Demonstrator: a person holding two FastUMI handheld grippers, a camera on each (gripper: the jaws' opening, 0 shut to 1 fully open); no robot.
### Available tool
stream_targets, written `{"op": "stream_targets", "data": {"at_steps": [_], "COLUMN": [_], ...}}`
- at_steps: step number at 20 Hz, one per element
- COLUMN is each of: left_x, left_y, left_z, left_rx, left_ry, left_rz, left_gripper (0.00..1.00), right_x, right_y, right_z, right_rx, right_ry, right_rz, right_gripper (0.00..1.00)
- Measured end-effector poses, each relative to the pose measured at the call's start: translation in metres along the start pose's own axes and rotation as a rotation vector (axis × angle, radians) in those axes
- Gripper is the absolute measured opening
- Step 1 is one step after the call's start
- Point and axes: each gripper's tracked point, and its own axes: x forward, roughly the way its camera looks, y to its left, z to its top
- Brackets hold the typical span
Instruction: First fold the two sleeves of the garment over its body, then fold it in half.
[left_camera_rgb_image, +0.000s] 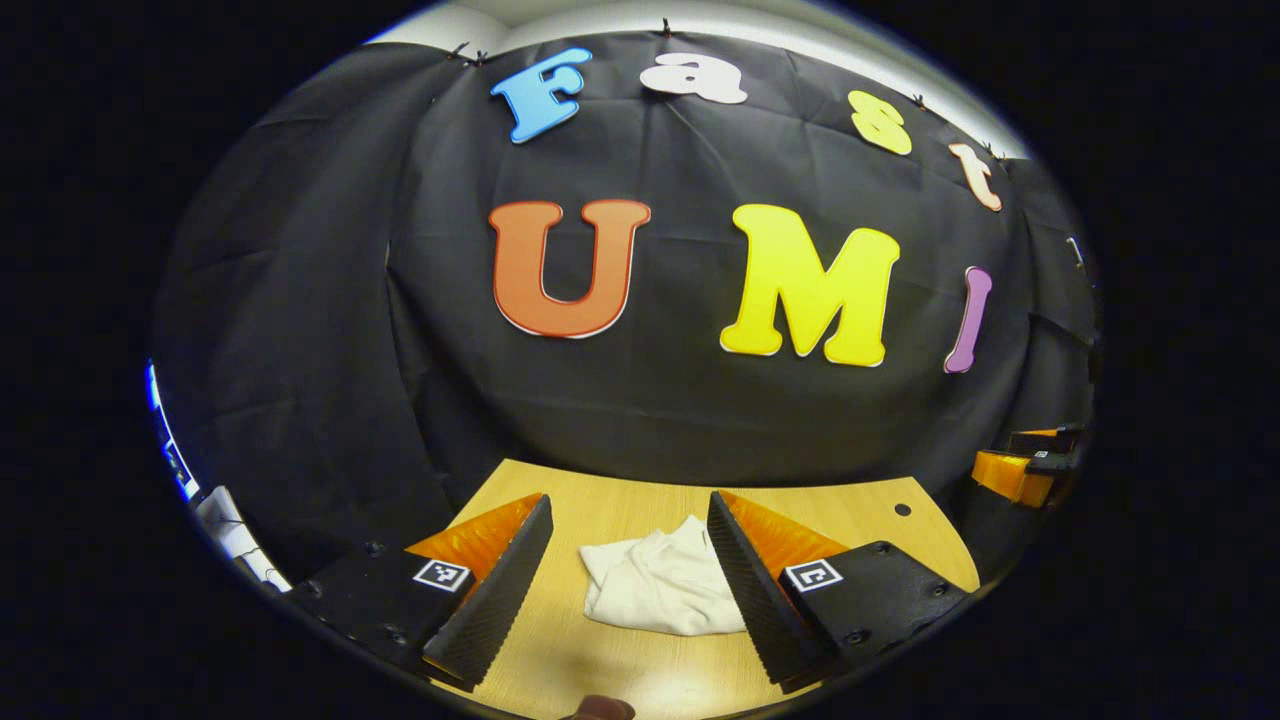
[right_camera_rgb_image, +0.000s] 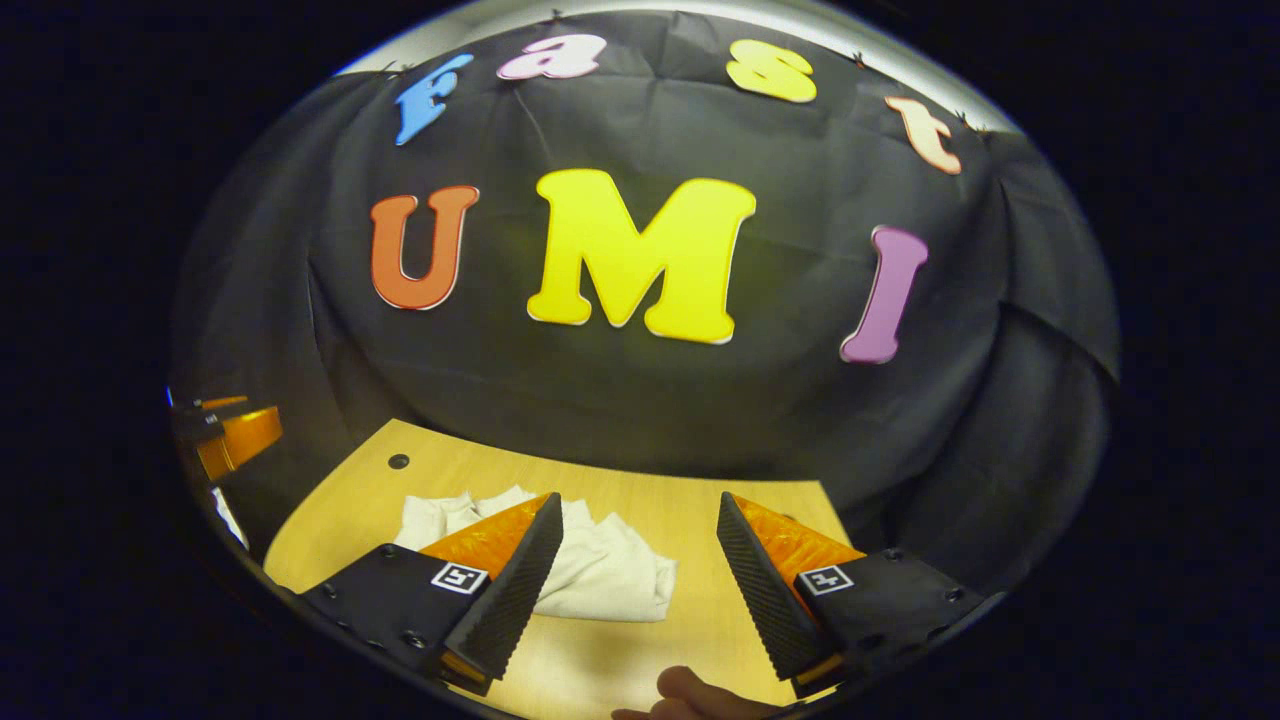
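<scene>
A white garment (left_camera_rgb_image: 660, 585) lies crumpled in a small heap on the wooden table (left_camera_rgb_image: 620, 500). My left gripper (left_camera_rgb_image: 630, 503) hovers over it, open, with the heap showing between its two fingers and nothing held. In the right gripper view the same garment (right_camera_rgb_image: 600, 570) lies low and left, partly hidden behind the left finger. My right gripper (right_camera_rgb_image: 638, 500) is open too, over bare table to the right of the heap. I cannot make out the sleeves in the bundle.
The table has a small round hole (left_camera_rgb_image: 902, 509) near its far corner (right_camera_rgb_image: 398, 461). Black cloth walls close in behind and on both sides. The other gripper (left_camera_rgb_image: 1025, 470) shows at the edge of each view (right_camera_rgb_image: 228, 432). A fingertip (right_camera_rgb_image: 690, 692) shows at the bottom.
</scene>
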Motion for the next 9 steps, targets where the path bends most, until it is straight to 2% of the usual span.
{"op": "stream_targets", "data": {"at_steps": [3, 6, 9], "left_x": [-0.039, -0.066, -0.087], "left_y": [0.0, -0.007, -0.022], "left_z": [-0.001, -0.005, -0.001], "left_rx": [-0.012, 0.06, 0.089], "left_ry": [-0.042, -0.098, -0.134], "left_rz": [0.02, 0.043, 0.017], "left_gripper": [0.98, 0.98, 0.98], "right_x": [-0.042, -0.074, -0.089], "right_y": [0.02, 0.035, 0.045], "right_z": [0.007, 0.013, 0.017], "right_rx": [-0.005, 0.005, -0.006], "right_ry": [-0.086, -0.156, -0.203], "right_rz": [0.022, 0.044, 0.042], "right_gripper": [0.96, 0.96, 0.96]}}
